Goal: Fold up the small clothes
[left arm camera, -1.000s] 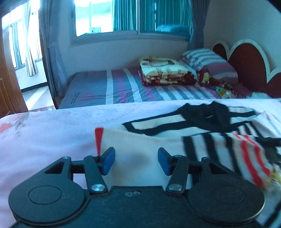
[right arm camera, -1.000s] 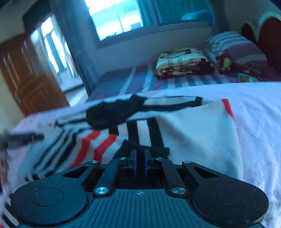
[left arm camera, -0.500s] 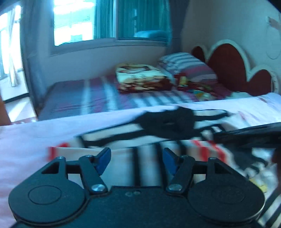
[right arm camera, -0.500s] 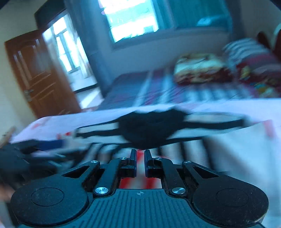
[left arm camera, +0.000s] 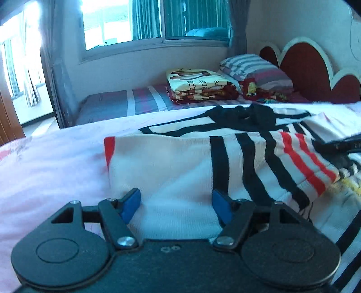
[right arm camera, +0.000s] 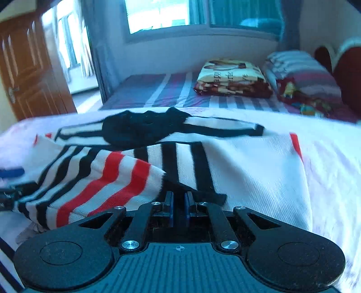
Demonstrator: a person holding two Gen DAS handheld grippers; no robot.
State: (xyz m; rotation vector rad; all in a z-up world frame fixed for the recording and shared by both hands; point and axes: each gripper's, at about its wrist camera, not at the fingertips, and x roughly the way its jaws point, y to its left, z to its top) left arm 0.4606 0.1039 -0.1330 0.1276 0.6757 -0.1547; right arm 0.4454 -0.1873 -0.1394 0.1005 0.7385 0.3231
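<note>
Striped shirt (left arm camera: 180, 166): spread on bed (left arm camera: 52, 162), partly folded. Left gripper (left arm camera: 177, 204): fingers open, straddling the hem, likely to pinch. Right gripper (right arm camera: 179, 208): fingers nearly closed; hold on cloth unclear.

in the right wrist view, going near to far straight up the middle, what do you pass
right gripper → striped garment with red and black bands → black collar part → pink sheet → striped mattress → window
</note>
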